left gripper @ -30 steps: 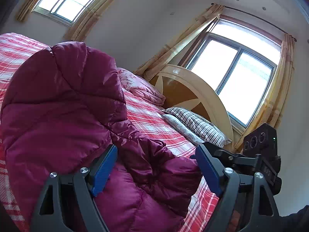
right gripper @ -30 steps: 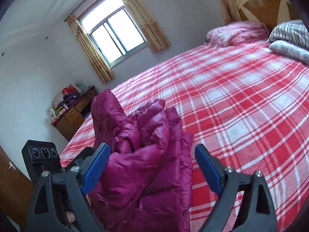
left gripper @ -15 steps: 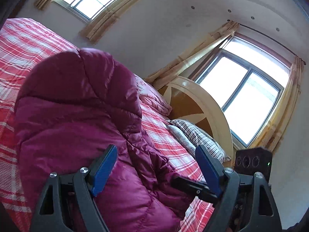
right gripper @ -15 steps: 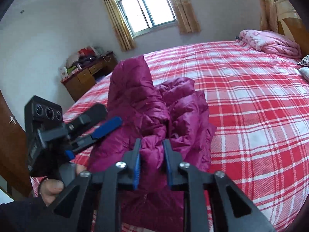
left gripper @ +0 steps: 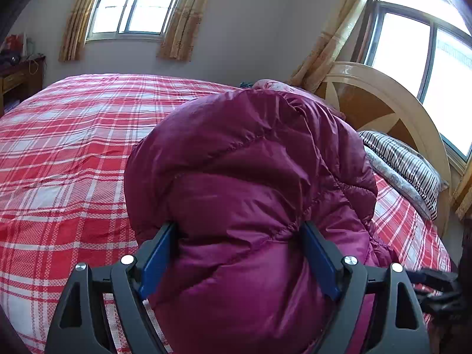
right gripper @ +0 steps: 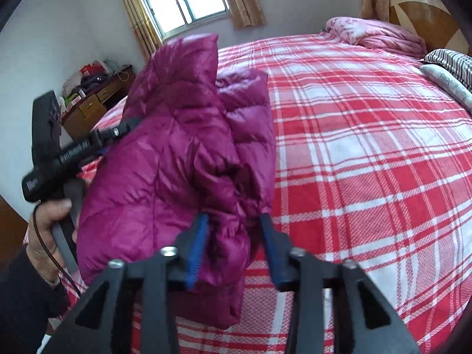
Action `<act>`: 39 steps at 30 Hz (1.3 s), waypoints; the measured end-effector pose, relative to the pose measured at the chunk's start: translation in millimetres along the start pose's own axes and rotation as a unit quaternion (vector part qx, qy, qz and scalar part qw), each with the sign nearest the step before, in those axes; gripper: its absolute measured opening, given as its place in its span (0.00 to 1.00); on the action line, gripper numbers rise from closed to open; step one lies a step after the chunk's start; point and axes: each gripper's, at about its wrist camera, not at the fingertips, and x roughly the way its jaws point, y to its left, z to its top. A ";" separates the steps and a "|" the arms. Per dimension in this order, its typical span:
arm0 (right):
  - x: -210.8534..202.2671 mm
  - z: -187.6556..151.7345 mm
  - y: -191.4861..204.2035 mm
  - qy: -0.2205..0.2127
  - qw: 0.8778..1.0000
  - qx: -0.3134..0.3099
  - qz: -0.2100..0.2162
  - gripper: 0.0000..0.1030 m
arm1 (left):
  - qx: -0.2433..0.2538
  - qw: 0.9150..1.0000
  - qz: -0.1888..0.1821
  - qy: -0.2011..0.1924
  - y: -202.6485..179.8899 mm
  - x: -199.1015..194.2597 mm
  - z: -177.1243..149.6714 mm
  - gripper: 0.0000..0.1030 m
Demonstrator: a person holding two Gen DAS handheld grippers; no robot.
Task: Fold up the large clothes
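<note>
A magenta quilted down jacket is bunched up and held above the red plaid bed. My left gripper has its blue pads pressed against a thick fold of the jacket on both sides. My right gripper holds a smaller fold of the same jacket between its blue pads, jaws partly apart. The left gripper shows in the right wrist view, its fingertips hidden in the jacket, with a hand on its handle.
A striped pillow and a pink folded quilt lie by the curved wooden headboard. A wooden dresser with clutter stands by the far wall. The bed stretches to the right of the jacket.
The right gripper shut on a jacket fold half a second ago and now holds it with jaws a little wider. The left gripper closed onto the jacket bulk. Both lifted and turned it.
</note>
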 end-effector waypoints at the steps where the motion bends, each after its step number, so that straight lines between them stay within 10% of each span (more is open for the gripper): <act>1: -4.9 10.0 -2.0 -0.016 1.000 0.011 0.007 0.76 | 0.000 1.000 -0.005 -0.001 0.2 -1.1 -0.5 0.82; 9: 42.8 88.7 3.5 -0.002 0.996 0.042 0.078 0.62 | -0.038 0.999 -0.039 -0.005 18.2 -4.7 0.3 0.82; 12: 68.1 89.2 7.0 0.032 0.994 0.037 0.098 0.10 | -0.037 0.998 -0.041 -0.015 15.8 -13.7 5.5 0.82; 17: 24.3 71.5 9.8 -0.021 0.998 0.027 0.059 0.08 | -0.039 0.997 0.004 -0.068 6.7 -39.0 36.0 0.86; 22: 56.5 49.2 -25.0 0.007 0.996 0.089 -0.016 0.09 | 0.027 0.998 0.065 -0.006 -32.6 10.8 44.9 0.88; 26: 63.7 33.7 -44.1 -0.002 0.993 0.120 0.011 0.09 | 0.072 0.988 0.114 0.073 -43.2 58.3 21.3 0.88; 39: 75.3 25.1 -41.8 0.003 0.991 0.127 0.035 0.10 | 0.048 0.988 0.129 0.071 -29.8 71.4 2.7 0.97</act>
